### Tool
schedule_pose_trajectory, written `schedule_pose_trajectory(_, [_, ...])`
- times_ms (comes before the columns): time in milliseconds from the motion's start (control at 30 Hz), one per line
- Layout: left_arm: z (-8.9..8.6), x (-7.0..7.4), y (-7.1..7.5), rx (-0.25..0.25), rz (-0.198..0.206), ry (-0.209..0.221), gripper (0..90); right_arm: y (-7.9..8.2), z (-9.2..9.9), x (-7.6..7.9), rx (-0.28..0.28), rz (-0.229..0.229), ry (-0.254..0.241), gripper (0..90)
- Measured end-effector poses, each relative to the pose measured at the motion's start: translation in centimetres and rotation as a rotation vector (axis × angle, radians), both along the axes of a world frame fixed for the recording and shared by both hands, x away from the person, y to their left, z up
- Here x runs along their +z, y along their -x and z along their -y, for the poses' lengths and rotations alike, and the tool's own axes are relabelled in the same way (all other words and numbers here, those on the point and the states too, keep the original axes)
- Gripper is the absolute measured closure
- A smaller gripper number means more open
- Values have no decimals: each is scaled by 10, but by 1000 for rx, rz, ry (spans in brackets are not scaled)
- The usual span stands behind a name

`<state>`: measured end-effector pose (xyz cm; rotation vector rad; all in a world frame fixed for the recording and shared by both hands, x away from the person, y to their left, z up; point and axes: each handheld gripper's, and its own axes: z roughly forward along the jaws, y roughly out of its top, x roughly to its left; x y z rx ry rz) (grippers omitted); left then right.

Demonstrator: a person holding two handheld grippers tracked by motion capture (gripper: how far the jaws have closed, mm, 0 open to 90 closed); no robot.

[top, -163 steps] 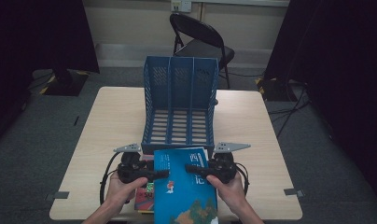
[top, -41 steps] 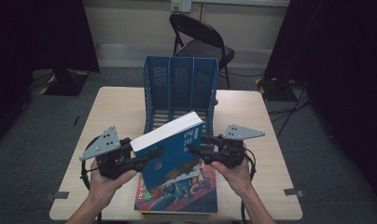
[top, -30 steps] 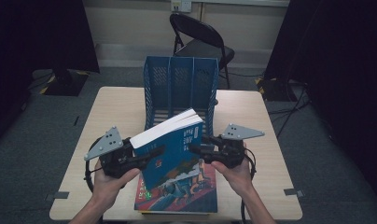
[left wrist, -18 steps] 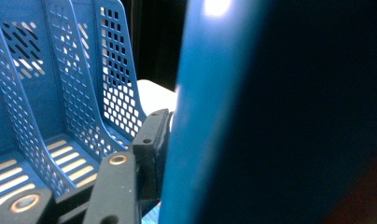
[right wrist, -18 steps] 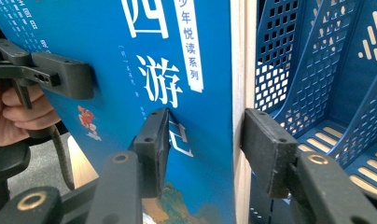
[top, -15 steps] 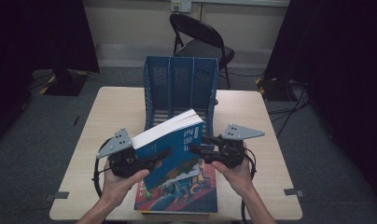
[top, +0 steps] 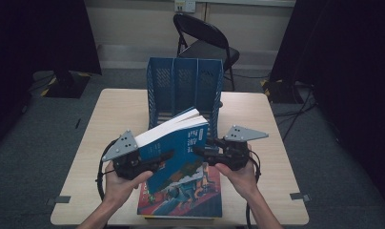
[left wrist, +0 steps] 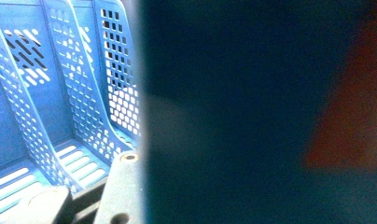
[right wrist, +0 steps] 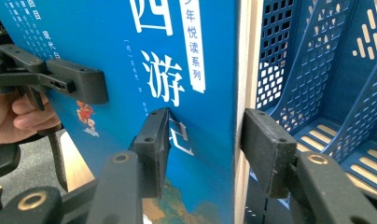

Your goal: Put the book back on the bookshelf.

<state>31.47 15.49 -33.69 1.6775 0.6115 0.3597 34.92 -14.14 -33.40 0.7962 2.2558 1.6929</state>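
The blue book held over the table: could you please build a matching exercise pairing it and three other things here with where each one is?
Things:
1. blue book
2. file rack
3. second book
4. folding chair

Places:
A. flat on the table's near edge
B. on the floor beyond the table
C. raised and tilted, clamped between the left tool and the right tool
D. upright at the middle of the table

Pairs: 1-C, 2-D, 3-A, 4-B

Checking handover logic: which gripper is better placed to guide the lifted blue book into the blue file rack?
Right, probably. The right gripper clamps the thick blue book at the edge nearest the blue slotted file rack; the left gripper holds the far, lower end.
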Motion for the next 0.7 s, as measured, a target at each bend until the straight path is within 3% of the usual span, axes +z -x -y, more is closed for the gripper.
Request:
schedule_pose_trajectory(67, [2, 2, 0, 16, 6, -27, 587, 0, -1, 0, -6, 1, 2, 525])
schedule_pose_trajectory(267, [-1, 3, -6, 32, -41, -6, 599, -4, -1, -4, -15, -13, -4, 521])
schedule_pose_trajectory(433, [-3, 4, -11, 96, -84, -1, 606, -3, 3, -8, -11, -34, 0, 486])
schedule_pose_trajectory(567, [-9, 4, -13, 105, -111, 10, 610, 3, 12, -10, -11, -42, 4, 475])
schedule_pose_trajectory(700, [-17, 7, -9, 106, -106, -3, 611, 6, 29, -17, -41, -68, 14, 456])
